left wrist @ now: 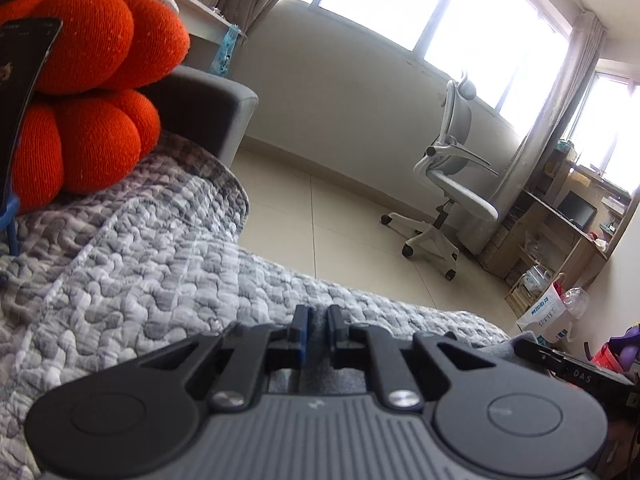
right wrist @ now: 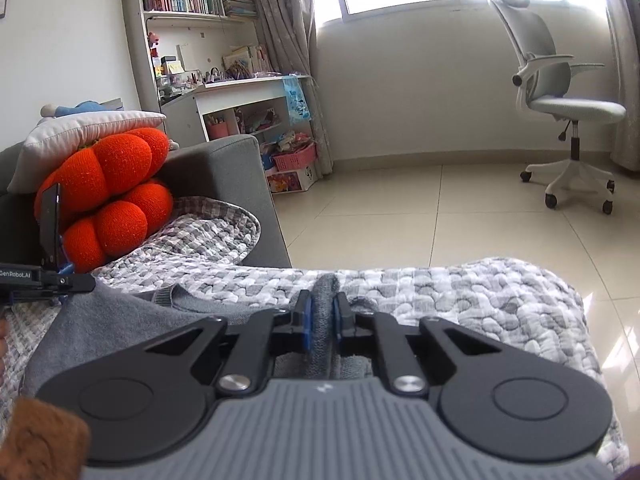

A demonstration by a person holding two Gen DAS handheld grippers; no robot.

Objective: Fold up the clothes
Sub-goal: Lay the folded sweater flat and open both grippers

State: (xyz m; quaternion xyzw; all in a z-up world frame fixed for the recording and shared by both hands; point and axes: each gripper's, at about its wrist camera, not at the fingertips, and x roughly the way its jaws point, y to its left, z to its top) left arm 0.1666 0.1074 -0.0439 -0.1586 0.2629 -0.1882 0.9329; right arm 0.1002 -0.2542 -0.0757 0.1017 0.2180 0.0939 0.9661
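A grey knit garment (right wrist: 120, 320), spread on the quilted grey bedcover (right wrist: 480, 292), is clamped at a bunched edge by the right gripper (right wrist: 321, 320) and pinched by the left gripper (left wrist: 318, 330).

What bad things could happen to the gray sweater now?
The right gripper pinches only a thin roll of sweater, so it might slip out. The left gripper also holds just a little cloth. The sweater lies near the quilt's edge, so it might slide to the floor.
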